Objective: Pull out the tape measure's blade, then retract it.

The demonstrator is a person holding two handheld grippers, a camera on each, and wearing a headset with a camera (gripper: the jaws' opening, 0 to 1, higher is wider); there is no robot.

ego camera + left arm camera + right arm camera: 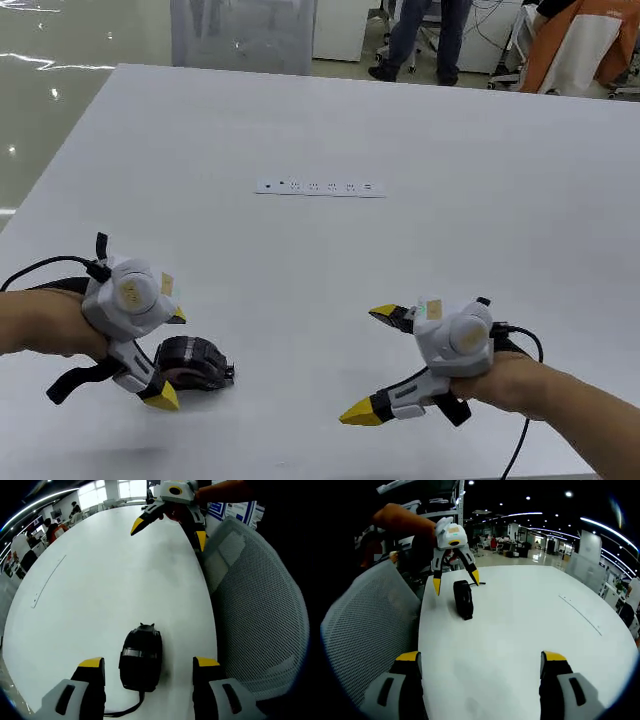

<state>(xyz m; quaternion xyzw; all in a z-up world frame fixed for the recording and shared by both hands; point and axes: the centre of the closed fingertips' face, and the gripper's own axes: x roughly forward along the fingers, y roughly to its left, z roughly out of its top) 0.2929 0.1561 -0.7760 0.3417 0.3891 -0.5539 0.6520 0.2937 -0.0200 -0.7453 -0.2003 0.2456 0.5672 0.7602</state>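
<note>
Black hard-cased tape measure (141,655) at 7 o'clock on the white tabletop (330,260), between the wide jaws of my left gripper (148,662); right gripper (370,362), 5 o'clock, wide, empty. Likely dense, slick: I'd clamp its flat sides.

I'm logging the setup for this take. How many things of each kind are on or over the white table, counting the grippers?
tape measure: 1
power strip: 1
grippers: 2, the left gripper and the right gripper, both with jaws open
total: 4
</note>
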